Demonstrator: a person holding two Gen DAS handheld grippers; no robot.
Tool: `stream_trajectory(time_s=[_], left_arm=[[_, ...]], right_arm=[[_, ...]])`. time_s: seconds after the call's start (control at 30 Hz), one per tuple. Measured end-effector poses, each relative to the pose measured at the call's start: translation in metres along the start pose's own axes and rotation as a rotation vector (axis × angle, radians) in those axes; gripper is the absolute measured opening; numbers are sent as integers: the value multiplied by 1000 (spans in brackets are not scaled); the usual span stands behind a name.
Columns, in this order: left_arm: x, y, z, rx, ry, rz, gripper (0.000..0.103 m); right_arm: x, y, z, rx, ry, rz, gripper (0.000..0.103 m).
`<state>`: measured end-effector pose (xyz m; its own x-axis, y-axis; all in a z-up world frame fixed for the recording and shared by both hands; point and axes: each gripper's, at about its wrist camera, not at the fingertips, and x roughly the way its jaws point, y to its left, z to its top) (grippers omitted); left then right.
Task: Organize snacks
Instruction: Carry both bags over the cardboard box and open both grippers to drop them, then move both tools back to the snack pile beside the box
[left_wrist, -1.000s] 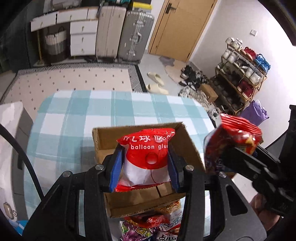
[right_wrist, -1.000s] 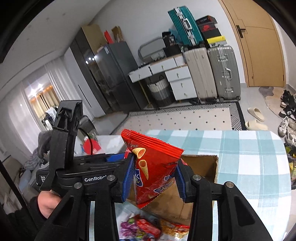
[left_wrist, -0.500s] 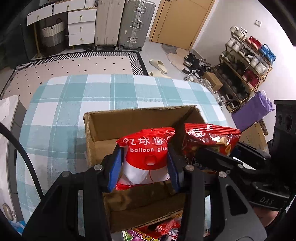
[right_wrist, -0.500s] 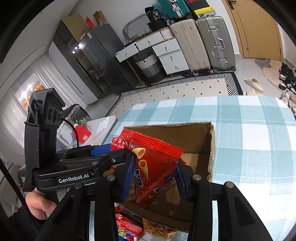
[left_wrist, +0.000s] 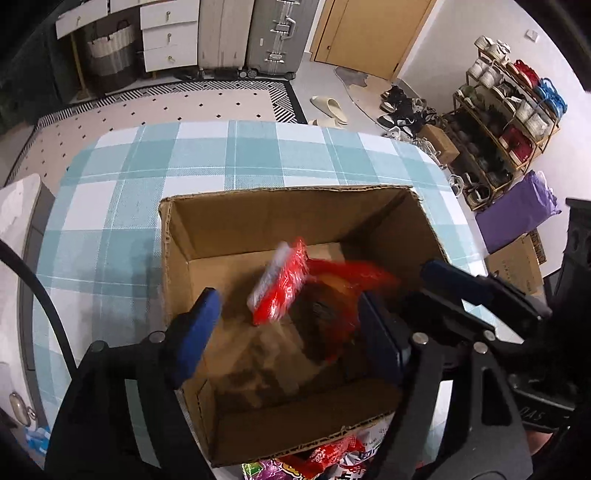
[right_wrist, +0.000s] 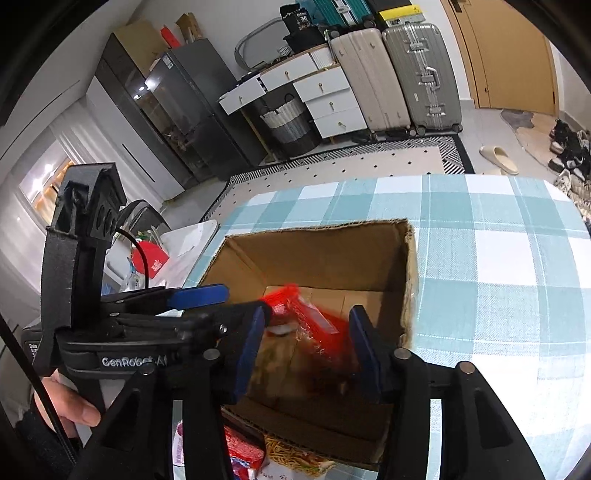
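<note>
Right now both grippers hang over the open cardboard box on the checked tabletop, and both are letting go. The left gripper has its blue fingers spreading wide, and a red-and-white snack packet is blurred in mid-fall between them, clear of the pads. The right gripper is also opening; a red chip bag, smeared by motion, sits between its fingers, and no pad appears to press on it. In the left wrist view that bag shows as a red streak to the right of the packet, both inside the box walls.

The step in hand looks like a double drop, and doing it well probably means:
- Keeping both hands steady above the box mouth until each bag has left the fingers, so neither catches on a pad or the right wall.
- Letting the fingers open fully before lifting, since crinkly film can cling.
- Lifting straight up, so the two grippers, which sit close together, do not knock each other.

More snack packets lie on the tabletop just at the near side of the box, likely next.
</note>
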<state>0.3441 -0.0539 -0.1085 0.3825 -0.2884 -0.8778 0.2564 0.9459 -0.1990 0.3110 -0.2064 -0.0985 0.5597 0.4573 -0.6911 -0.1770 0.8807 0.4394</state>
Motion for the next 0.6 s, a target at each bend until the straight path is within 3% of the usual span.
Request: stream_trajectory(time_s=[0.3,0.43,0.6], left_arm=[[-28,-7,-14,18,-21,-29,76],[-51,-18,-27,73,-72,9,77],[-78,-24,-43,107,-123,23,78]], right_arm=[[-24,9,-1,-31,-56,-11,57],[-37,16,-3,-49,-92,-12,69],[-53,20,-12,-38,-127,-9,70]])
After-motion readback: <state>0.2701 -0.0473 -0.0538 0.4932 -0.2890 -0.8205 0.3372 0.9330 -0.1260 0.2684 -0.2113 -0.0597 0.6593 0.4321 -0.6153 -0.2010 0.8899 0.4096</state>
